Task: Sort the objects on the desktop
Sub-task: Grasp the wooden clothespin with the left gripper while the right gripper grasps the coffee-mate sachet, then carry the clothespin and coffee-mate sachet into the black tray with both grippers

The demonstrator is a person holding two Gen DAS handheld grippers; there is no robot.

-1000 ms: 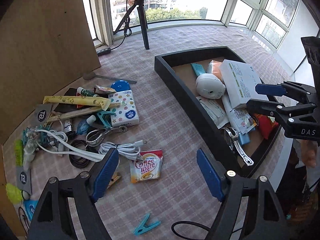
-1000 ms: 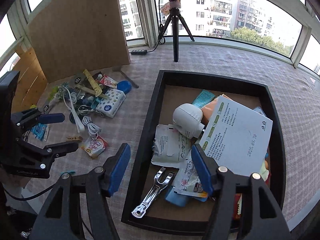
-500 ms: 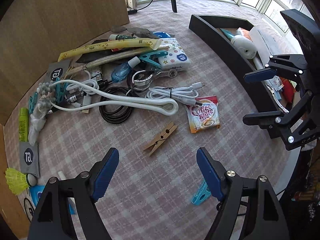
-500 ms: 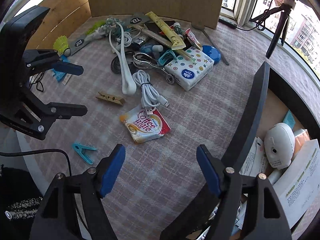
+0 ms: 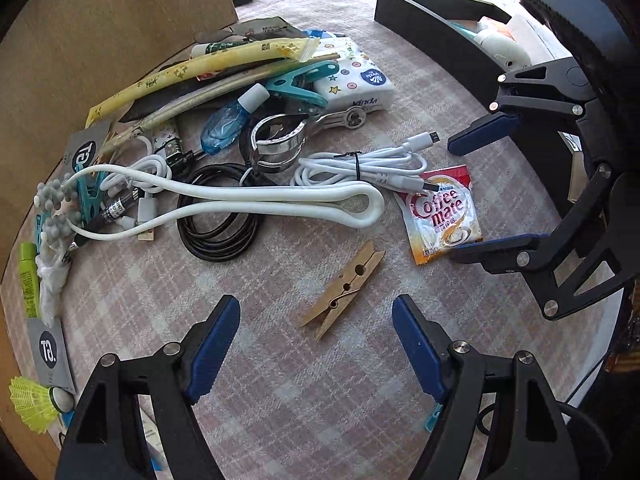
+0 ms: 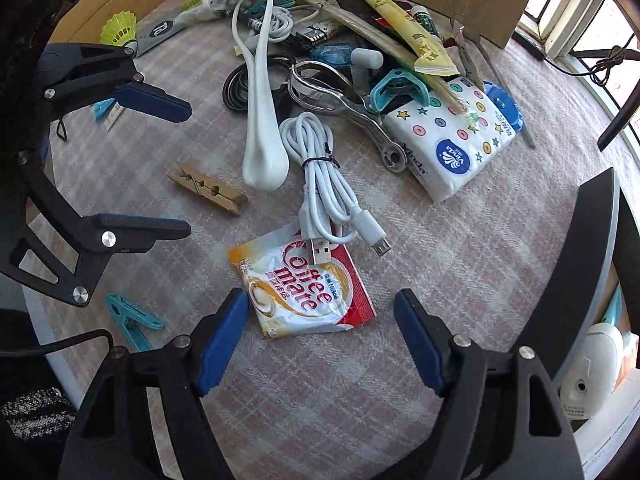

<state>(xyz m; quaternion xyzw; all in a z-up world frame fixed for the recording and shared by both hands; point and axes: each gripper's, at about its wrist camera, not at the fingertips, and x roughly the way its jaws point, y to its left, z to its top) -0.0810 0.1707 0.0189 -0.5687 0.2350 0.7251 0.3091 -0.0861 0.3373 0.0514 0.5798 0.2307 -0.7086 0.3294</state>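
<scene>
A wooden clothespin [image 5: 341, 289] lies on the checked cloth just ahead of my open, empty left gripper [image 5: 316, 328]; it also shows in the right wrist view [image 6: 207, 188]. A Coffee mate sachet [image 6: 302, 286] lies flat between the tips of my open, empty right gripper [image 6: 322, 316], its upper edge under the plug of a bundled white USB cable [image 6: 320, 168]. In the left wrist view the sachet [image 5: 440, 212] sits between the right gripper's fingers [image 5: 486, 136]. The black sorting tray [image 5: 436, 28] stands at the far right.
A heap lies behind: white strap [image 5: 240, 200], black cable coil [image 5: 218, 224], metal tongs [image 6: 344, 96], Vinda tissue pack [image 6: 452, 140], teal clips [image 6: 128, 318], yellow shuttlecock [image 5: 32, 402]. A brown board [image 5: 100, 20] stands at the back. The table edge runs near the right gripper.
Both grippers have swung away from the tray and dropped toward the clutter. The left one closed in on the clothespin, the right one on the Coffee mate sachet. Both stayed open.
</scene>
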